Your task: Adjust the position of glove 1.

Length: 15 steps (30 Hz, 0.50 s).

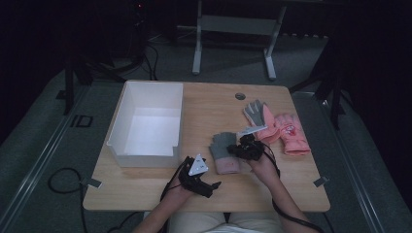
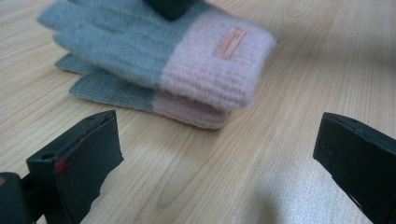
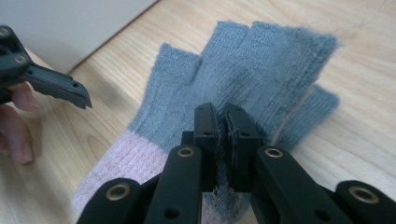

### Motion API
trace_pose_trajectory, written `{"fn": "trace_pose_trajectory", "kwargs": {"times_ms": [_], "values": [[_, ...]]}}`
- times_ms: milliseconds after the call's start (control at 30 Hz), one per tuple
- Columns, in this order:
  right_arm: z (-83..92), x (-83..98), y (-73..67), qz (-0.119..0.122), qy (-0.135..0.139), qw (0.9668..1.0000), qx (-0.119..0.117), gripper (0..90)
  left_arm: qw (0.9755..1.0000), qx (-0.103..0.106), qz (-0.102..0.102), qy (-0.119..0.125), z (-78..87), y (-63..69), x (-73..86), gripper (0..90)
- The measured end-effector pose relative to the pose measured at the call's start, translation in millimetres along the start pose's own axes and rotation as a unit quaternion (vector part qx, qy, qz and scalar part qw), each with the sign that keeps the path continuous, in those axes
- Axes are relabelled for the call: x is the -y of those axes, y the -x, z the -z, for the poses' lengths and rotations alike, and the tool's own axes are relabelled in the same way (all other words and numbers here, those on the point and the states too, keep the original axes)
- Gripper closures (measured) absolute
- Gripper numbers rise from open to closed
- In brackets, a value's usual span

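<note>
In the high view, the right tongs [image 1: 241,147] rest on the grey and pink gloves [image 1: 224,151], which lie stacked near the middle of the desk [image 1: 145,189], beside the white box [image 1: 145,124]. The left tongs [image 1: 210,187] hover just left of them. 2 more gloves [image 1: 277,126] lie farther right.

In the left gripper view, the left tongs [image 2: 219,158] stand wide apart and empty, the gloves [image 2: 187,60] just ahead.

In the right gripper view, the right tongs [image 3: 225,140] are closed, seemingly pinching a thin fold of the top glove [image 3: 252,60].
</note>
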State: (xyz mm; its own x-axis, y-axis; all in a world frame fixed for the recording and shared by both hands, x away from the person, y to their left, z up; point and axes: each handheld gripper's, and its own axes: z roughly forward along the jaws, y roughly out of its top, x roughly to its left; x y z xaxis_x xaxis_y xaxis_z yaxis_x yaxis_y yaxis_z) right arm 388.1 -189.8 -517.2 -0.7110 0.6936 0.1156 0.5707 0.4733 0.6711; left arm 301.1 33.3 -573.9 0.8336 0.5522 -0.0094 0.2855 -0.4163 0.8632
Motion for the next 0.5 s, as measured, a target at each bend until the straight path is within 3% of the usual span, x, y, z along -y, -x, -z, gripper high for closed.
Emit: {"fn": "trace_pose_trajectory", "kwargs": {"times_ms": [500], "values": [[-23.0,7.6,9.9,-0.010,-0.018,0.9998,0.003,81.0,1.0000,-0.001,-0.005,0.001,0.6,0.7,0.2,0.5]]}}
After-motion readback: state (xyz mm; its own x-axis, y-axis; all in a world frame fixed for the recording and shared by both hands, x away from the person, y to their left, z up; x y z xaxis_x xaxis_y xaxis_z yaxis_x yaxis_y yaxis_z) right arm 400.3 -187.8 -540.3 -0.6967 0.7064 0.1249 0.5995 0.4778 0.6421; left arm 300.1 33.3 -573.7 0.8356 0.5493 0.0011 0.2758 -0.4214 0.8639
